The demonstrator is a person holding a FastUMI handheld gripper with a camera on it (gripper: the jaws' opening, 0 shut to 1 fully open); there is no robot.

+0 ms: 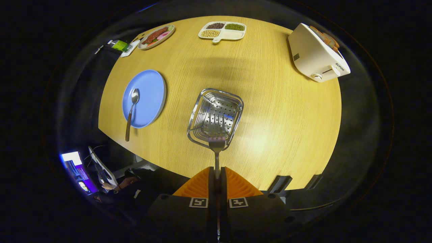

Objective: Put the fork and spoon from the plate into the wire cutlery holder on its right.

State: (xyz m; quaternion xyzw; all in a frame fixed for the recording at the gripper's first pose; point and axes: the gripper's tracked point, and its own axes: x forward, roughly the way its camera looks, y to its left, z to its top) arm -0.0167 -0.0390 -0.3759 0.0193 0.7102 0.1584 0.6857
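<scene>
My gripper (217, 172) is shut on the handle of a metal fork (216, 144), which points straight ahead with its tines over the near rim of the cutlery holder (202, 101). That holder is a square shiny basket with a perforated bottom, seen from above just beyond the fingers. To its left lies a blue plate (150, 91) with a spoon (131, 109) on it. The spoon's bowl rests on the plate and its brown handle reaches past the plate's near rim.
A white toaster (315, 54) with bread in it stands far right on the wooden table (276, 111). A divided white tray (222, 31) of beans and a plate of food (156, 36) sit at the far edge. A person's hand (113, 185) is at a laptop below left.
</scene>
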